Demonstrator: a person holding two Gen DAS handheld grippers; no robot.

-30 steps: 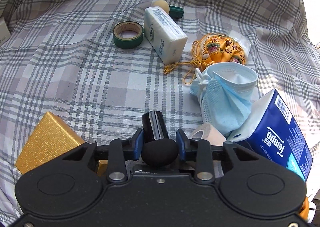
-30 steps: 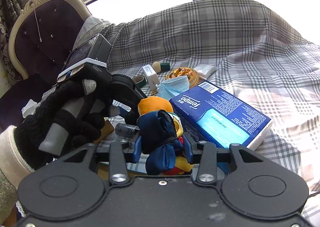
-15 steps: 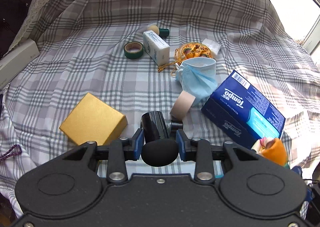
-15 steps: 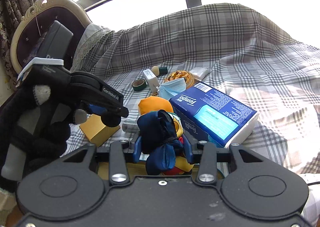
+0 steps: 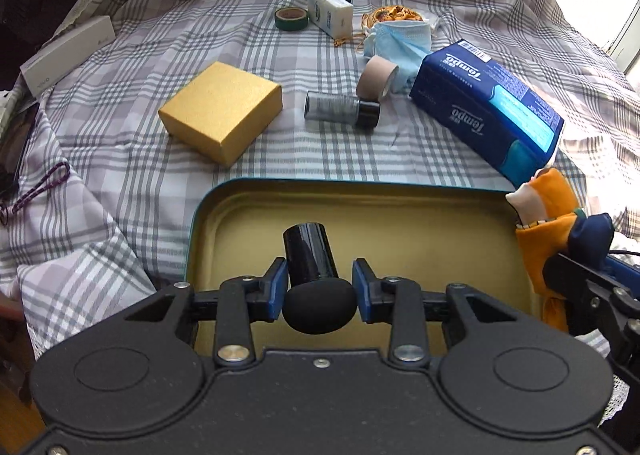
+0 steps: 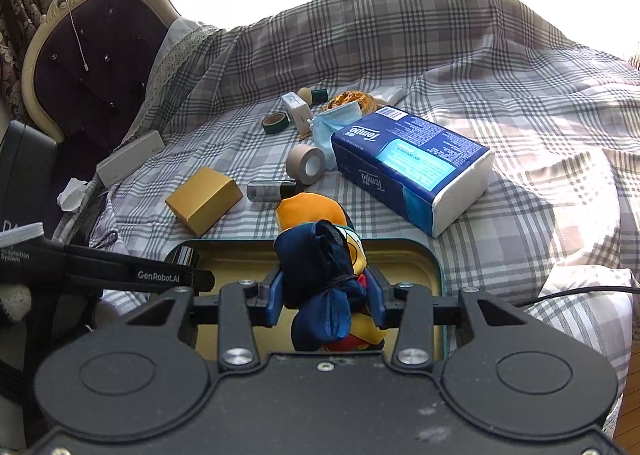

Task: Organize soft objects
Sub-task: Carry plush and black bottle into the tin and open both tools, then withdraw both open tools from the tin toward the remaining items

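Grey-and-white plaid cloth (image 5: 132, 67) covers the bed, and on it lie single items: one gold box (image 5: 221, 113), one blue Tempo tissue pack (image 5: 486, 105), one tan tape roll (image 5: 376, 78), one green tape roll (image 5: 291, 18), one blue face mask (image 5: 400, 41), one white packet (image 5: 330, 11), one yellow embroidered pouch (image 5: 394, 13) and one grey-and-black cylinder (image 5: 342, 110) lying on its side between the gold box and the tissue pack. One white carton (image 5: 68, 49) sits at the bed's far left edge. Nearest the cameras is one open tin tray (image 5: 224, 191) with a teal rim and a yellow inside.

There are two tools. The left tool (image 5: 320, 289) is clamped on one black brush (image 5: 316, 275), its dark rounded head toward the camera and its glossy handle pointing out above the tray. The right tool (image 6: 326, 295) is closed on one soft toy (image 6: 320, 251), orange with dark blue cloth, held above the tray's near edge.
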